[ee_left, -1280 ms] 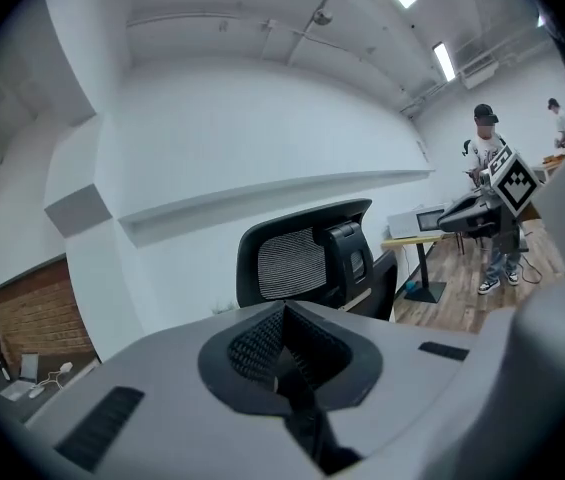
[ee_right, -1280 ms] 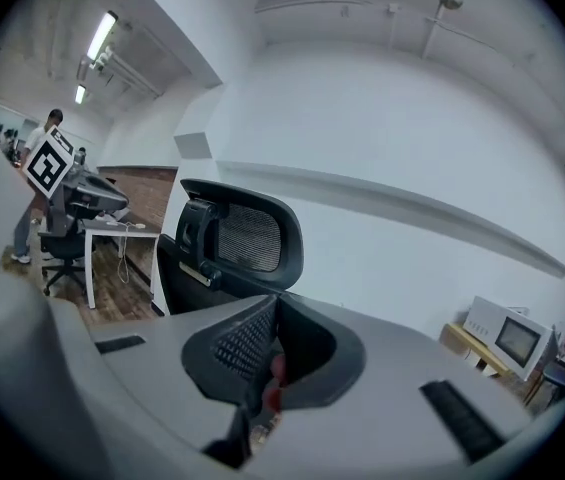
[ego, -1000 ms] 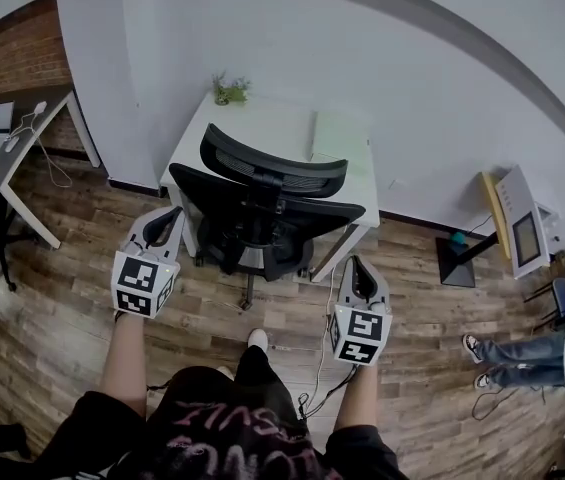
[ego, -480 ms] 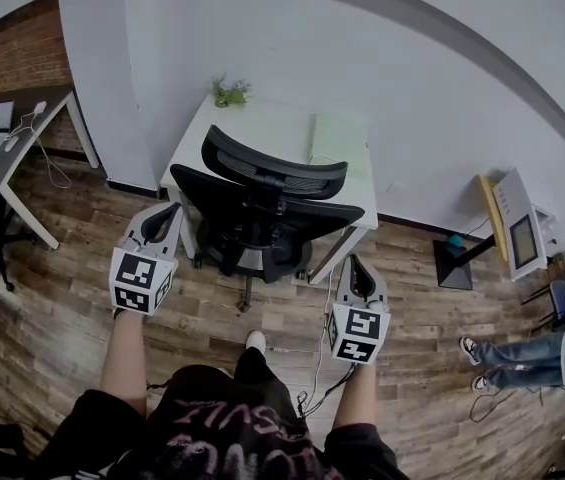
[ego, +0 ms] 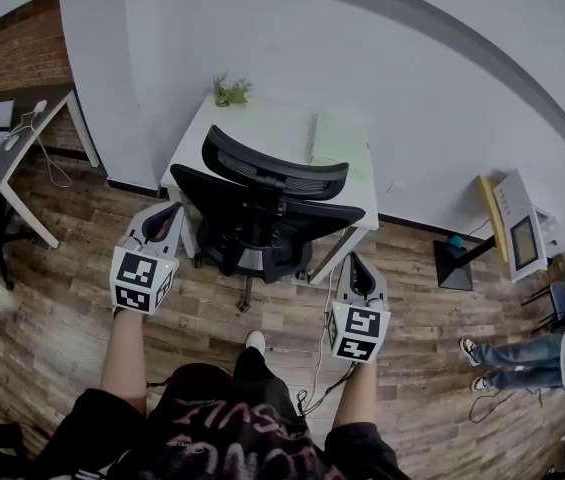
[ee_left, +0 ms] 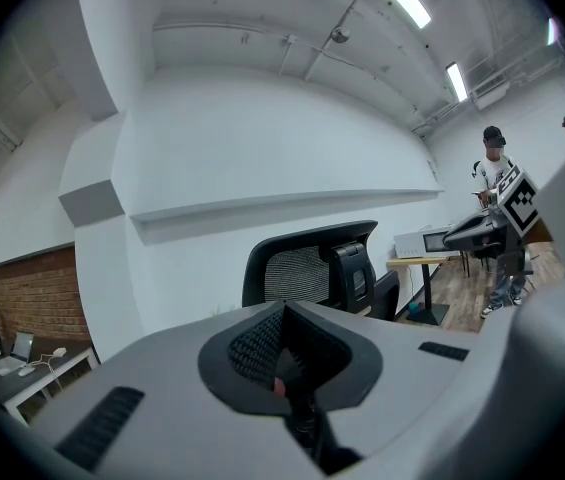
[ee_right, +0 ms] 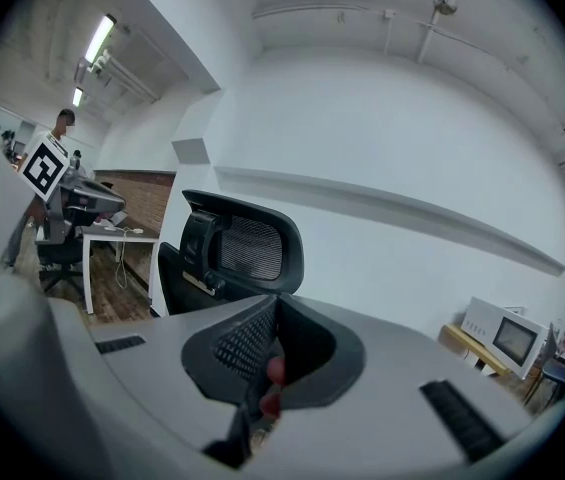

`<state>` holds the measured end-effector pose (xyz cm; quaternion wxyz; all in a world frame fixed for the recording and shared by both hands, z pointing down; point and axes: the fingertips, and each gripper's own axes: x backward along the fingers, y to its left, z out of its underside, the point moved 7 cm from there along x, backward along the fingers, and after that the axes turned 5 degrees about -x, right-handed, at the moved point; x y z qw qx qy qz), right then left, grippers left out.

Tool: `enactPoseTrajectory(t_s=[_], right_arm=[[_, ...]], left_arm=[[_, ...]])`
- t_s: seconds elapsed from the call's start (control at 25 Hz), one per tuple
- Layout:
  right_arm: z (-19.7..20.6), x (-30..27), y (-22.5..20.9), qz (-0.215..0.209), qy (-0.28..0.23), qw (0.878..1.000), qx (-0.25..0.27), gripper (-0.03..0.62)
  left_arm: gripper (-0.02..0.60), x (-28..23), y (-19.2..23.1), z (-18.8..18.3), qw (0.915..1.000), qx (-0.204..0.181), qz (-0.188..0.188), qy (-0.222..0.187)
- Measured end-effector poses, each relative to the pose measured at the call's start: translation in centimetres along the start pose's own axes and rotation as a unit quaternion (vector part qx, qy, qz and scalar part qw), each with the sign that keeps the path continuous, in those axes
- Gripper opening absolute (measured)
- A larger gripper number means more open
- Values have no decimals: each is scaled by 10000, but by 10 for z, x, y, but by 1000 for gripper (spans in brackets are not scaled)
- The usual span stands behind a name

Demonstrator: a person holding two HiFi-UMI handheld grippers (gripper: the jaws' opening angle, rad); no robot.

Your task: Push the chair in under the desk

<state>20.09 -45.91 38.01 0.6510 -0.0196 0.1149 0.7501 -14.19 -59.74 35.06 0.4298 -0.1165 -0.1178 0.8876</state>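
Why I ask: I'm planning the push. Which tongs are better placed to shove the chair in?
Left, probably: the shut left tongs sit close beside the chair; the right tongs, also shut, sit farther back.

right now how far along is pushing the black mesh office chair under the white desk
Done: black mesh office chair faces the white desk, backrest near its edge. In hand: nothing; left gripper and right gripper are shut, empty, flanking it, not touching. Left: the push; its base looks outside the desk.
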Motion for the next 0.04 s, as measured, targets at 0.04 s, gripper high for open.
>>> enactPoseTrajectory(t_s=[0.04], right_arm=[[-1,0,0,-15,-6,10000,-11,25]], left_arm=[[14,0,0,0,10000,8,5,1]])
